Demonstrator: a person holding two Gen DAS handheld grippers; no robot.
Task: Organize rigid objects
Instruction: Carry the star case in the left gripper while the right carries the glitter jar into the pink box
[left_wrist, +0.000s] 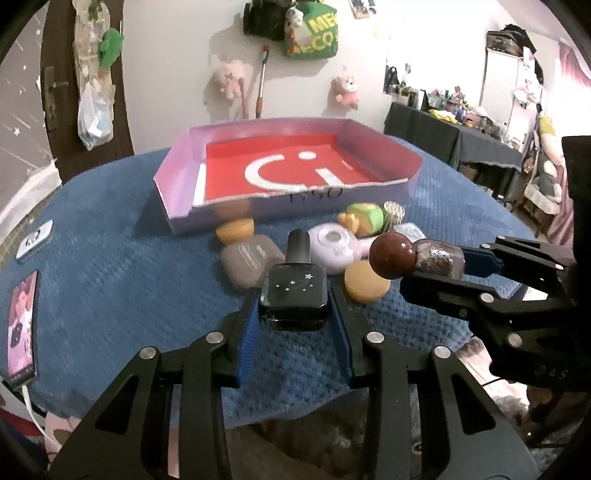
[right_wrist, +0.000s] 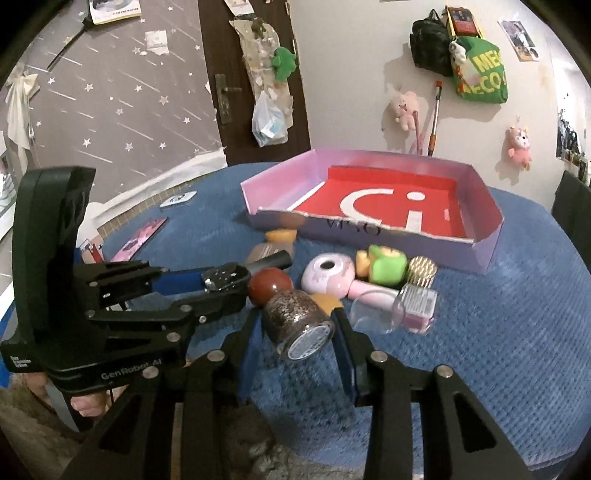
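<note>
With each hand-held gripper clamped on its bottle, the left hand-held gripper (left_wrist: 293, 306) on the black bottle (left_wrist: 293, 295) and the right hand-held gripper (right_wrist: 297, 325) on the glitter bottle (right_wrist: 295, 317), carry both level over the near wall of the box (left_wrist: 221, 212) at the frame's upper centre before releasing.

Right tool (right_wrist: 295, 328) grips glitter bottle (right_wrist: 299, 325) with red ball cap, raised above blue desk (right_wrist: 480, 332). Left tool (right_wrist: 236, 280) beside it clamps black bottle (right_wrist: 266, 263). Pink box (right_wrist: 480, 254) with red bottom behind small items.
</note>
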